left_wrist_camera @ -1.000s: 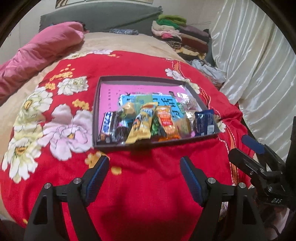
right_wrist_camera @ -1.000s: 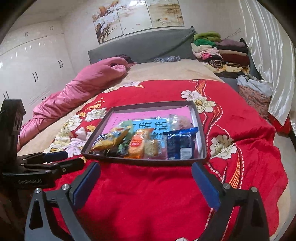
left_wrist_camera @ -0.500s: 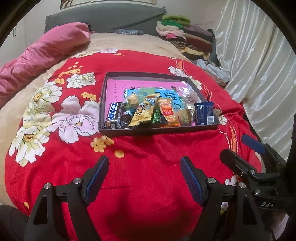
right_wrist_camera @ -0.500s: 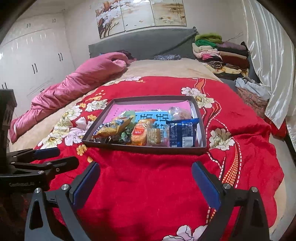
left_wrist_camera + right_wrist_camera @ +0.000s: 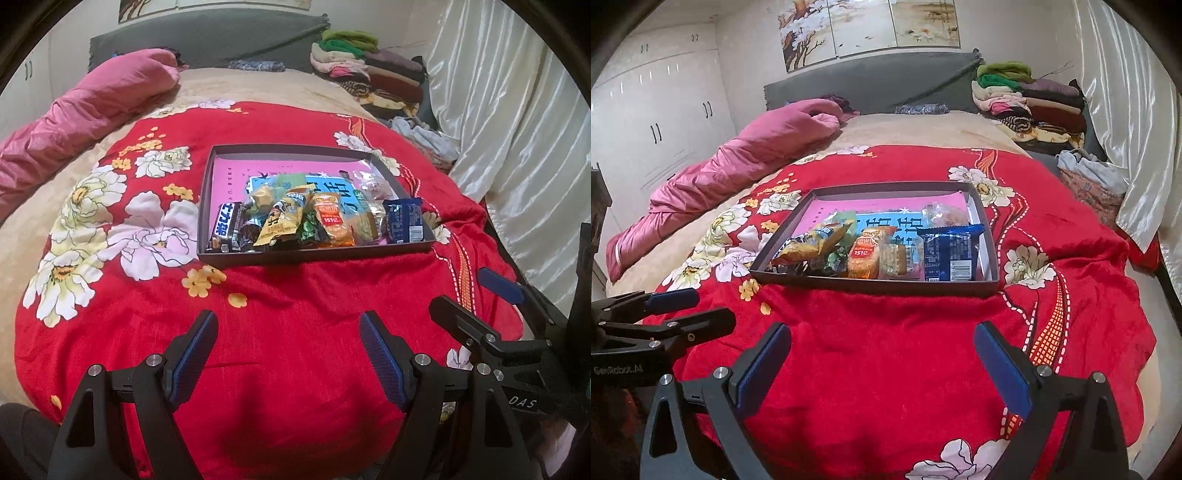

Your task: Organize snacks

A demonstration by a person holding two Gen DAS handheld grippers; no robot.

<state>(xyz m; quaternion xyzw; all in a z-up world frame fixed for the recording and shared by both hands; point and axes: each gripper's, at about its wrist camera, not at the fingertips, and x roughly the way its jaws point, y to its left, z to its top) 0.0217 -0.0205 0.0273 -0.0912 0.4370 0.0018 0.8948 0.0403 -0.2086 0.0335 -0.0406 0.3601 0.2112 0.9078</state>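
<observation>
We hold the left hand-held gripper (image 5: pixel 288 354) and the right hand-held gripper (image 5: pixel 882 363) over the red floral blanket (image 5: pixel 295 295), both with jaws spread apart and nothing between them, well short of the dark tray (image 5: pixel 314 254) on the bed. The snacks (image 5: pixel 314 221) sit bunched along the tray's near side. Only the left view shows the black-and-white bar (image 5: pixel 225 221) at the tray's left end; only the right view shows the white wardrobe (image 5: pixel 653 122) and the wall painting (image 5: pixel 868 29).
</observation>
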